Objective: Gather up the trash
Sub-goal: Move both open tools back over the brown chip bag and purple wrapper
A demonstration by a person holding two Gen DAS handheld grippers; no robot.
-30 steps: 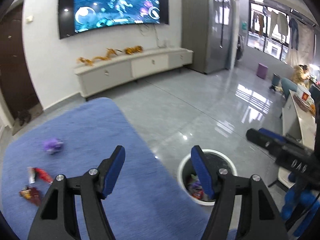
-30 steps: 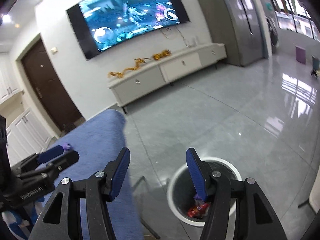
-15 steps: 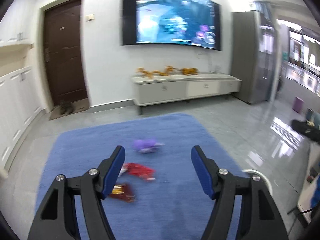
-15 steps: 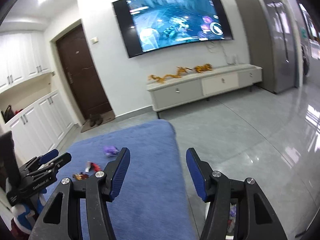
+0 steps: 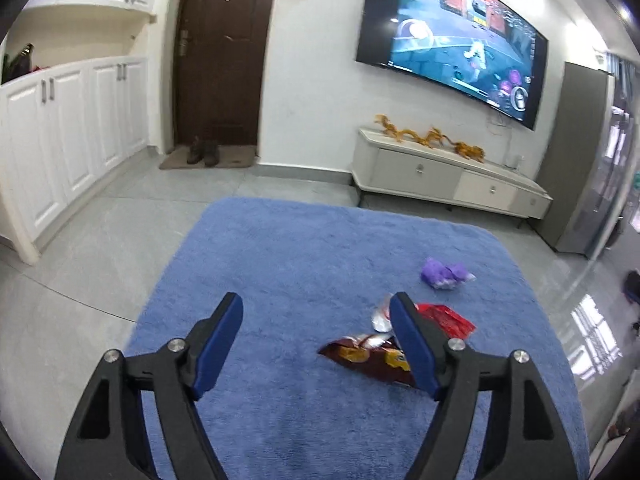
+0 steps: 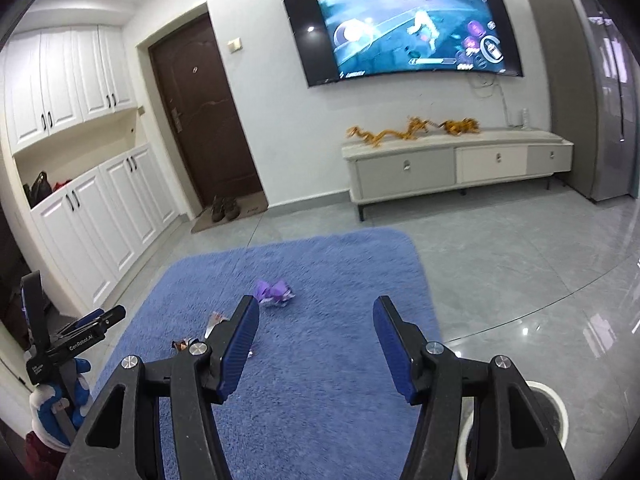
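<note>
Just wrappers (image 5: 372, 354) beside L claw (image 5: 316, 344)

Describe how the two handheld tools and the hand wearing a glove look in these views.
Both tools, left tool and right tool, share one build: black plastic arms with triangular cut-outs, silver round bolts, and ribbed blue pads on the fingers. From the right wrist view, the left tool's black body carries white lettering that is too small to read surely, and the hand gripping it wears a blue and white glove.

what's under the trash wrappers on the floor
A blue rug lies under the purple wrapper, red wrapper and dark snack bag. Anything beneath the wrappers themselves is covered.
</note>
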